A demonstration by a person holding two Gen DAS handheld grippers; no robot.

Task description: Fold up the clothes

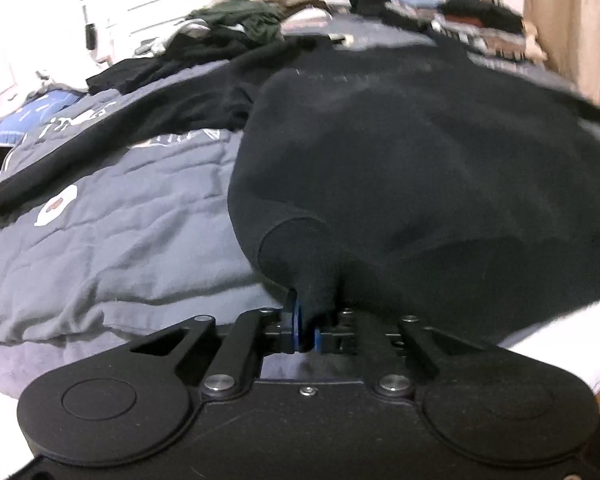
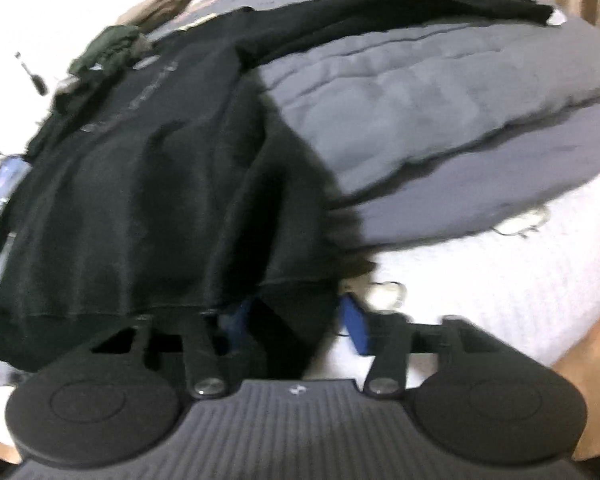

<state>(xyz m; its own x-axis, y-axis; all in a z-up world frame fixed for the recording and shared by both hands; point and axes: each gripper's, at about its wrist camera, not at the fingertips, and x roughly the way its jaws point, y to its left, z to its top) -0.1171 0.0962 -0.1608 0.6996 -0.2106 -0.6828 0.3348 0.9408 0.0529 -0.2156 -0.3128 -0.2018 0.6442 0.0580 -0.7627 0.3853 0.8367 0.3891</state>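
Left wrist: left gripper [image 1: 308, 330] clenched on black sweatshirt [image 1: 420, 168] hem over grey quilt [image 1: 120, 240]; right gripper [image 2: 296, 324] spread wide around the hem.

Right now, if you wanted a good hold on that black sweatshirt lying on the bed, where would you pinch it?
Probably at the ribbed bottom hem, from the near bed edge. The black sweatshirt lies spread on the grey quilt with that hem nearest. The left gripper is shut on one corner already; the right gripper stands open around the opposite hem corner.
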